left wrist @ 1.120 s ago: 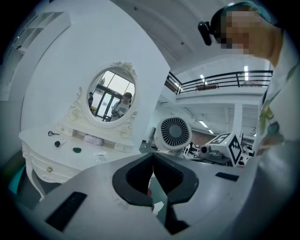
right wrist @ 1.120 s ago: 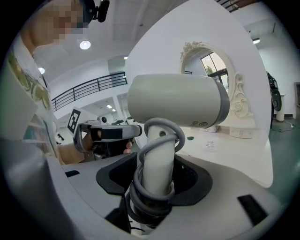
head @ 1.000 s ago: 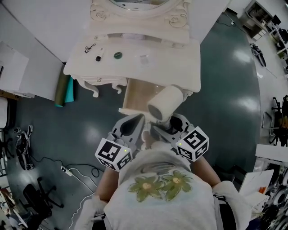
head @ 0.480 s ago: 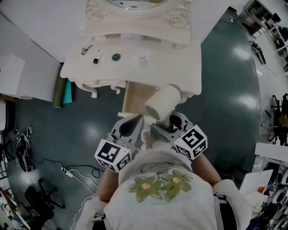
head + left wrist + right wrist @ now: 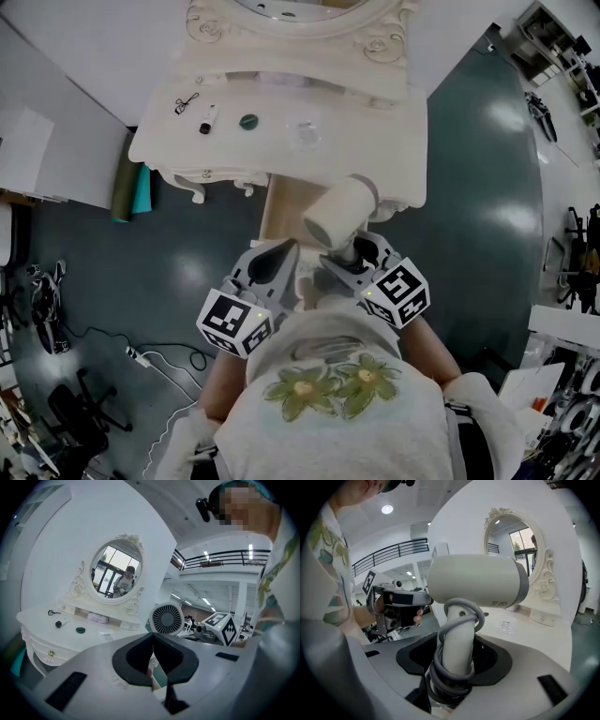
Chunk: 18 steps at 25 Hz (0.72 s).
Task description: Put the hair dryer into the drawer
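A cream hair dryer (image 5: 339, 213) hangs barrel-up over the right side of the open, wood-lined drawer (image 5: 284, 201) of the white dressing table (image 5: 394, 159). My right gripper (image 5: 359, 255) is shut on its handle. In the right gripper view, the grey cord is wound round the handle of the hair dryer (image 5: 476, 581), which stands between the jaws of the right gripper (image 5: 457, 663). My left gripper (image 5: 275, 265) sits just left of it, in front of the drawer, shut on nothing. In the left gripper view, the left gripper (image 5: 152, 638) points at the table and the hair dryer's rear grille (image 5: 166, 618) shows beside it.
On the tabletop lie a black clip (image 5: 186, 101), a small bottle (image 5: 204, 119), a green lid (image 5: 247, 120) and a clear packet (image 5: 305, 131), below an oval mirror (image 5: 116, 574). Rolled mats (image 5: 131, 189) lean at the table's left. Cables (image 5: 159, 358) trail on the floor.
The right gripper and hair dryer have edged slightly towards the table. The left gripper has hardly moved.
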### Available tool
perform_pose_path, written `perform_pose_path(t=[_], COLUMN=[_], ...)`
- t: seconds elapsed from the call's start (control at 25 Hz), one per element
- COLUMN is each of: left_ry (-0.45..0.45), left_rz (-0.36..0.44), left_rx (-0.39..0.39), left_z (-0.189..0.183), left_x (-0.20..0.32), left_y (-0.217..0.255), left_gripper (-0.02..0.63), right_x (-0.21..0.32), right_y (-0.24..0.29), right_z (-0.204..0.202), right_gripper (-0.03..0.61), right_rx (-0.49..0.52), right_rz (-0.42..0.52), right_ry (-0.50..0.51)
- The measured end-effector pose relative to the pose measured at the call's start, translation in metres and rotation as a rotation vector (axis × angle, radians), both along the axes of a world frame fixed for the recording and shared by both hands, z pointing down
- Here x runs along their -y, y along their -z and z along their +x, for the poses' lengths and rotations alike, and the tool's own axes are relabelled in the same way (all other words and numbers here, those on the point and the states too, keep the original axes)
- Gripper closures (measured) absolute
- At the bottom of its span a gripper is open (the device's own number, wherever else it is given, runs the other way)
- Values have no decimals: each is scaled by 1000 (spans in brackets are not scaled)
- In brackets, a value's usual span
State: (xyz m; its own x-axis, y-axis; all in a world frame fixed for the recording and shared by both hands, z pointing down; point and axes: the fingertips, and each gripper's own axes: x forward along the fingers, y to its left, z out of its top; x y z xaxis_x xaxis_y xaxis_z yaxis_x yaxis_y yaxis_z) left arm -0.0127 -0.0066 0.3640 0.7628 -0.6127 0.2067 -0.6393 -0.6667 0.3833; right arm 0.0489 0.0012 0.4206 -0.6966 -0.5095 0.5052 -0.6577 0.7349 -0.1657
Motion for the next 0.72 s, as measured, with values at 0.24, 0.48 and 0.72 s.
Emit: perform_pose_path(t=[0.24, 0.48, 0.72], left_ry=[4, 7, 17], left_rz=[3, -21, -23], left_rx=[24, 17, 17], left_z=[-8, -13, -17], left_x=[8, 16, 19], left_y=[-1, -7, -8], left_gripper=[603, 603, 603], right_x=[11, 19, 24], right_y=[-9, -23, -38], right_z=[-3, -4, -4], right_gripper=[360, 360, 360], right_rx=[-37, -63, -94], right_rz=[-5, -28, -42], right_ry=[10, 26, 44])
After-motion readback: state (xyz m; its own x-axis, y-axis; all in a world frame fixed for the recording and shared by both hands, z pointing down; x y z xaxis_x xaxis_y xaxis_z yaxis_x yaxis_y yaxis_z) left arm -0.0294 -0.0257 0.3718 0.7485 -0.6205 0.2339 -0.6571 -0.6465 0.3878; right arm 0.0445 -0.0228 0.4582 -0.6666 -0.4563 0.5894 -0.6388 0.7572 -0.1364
